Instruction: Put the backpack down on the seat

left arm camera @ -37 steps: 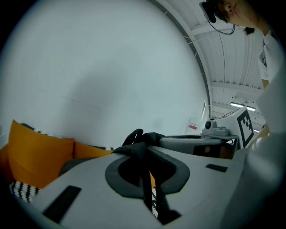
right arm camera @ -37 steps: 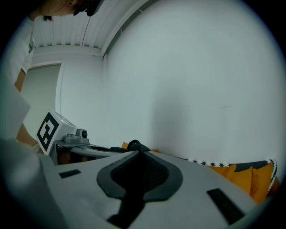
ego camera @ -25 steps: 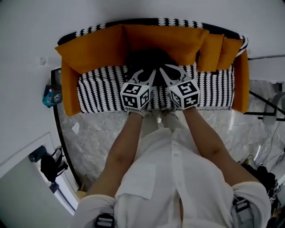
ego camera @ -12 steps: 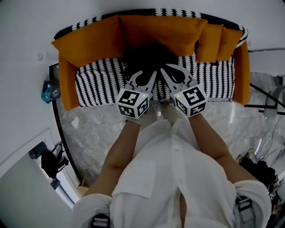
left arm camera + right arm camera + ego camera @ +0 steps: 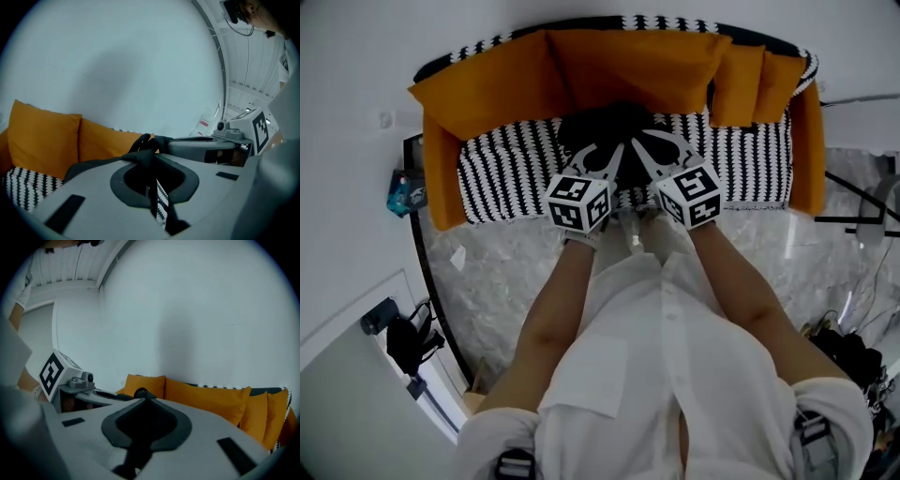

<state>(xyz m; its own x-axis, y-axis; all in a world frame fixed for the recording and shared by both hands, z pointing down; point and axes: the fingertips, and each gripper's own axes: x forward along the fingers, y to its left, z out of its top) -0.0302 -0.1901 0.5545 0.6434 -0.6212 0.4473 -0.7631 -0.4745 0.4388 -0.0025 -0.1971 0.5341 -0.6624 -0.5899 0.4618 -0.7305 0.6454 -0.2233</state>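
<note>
holding the backpack [image 5: 614,127] over the middle of the striped seat [image 5: 502,173], close to the far orange cushions [image 5: 628,66], i had my left gripper [image 5: 607,155] clenched on a black strap [image 5: 140,145] and my right gripper [image 5: 649,148] clenched on dark fabric beside it. i could not tell whether its base touched. i judged both should lower level and together, letting it settle flat before either grip loosened.
</note>
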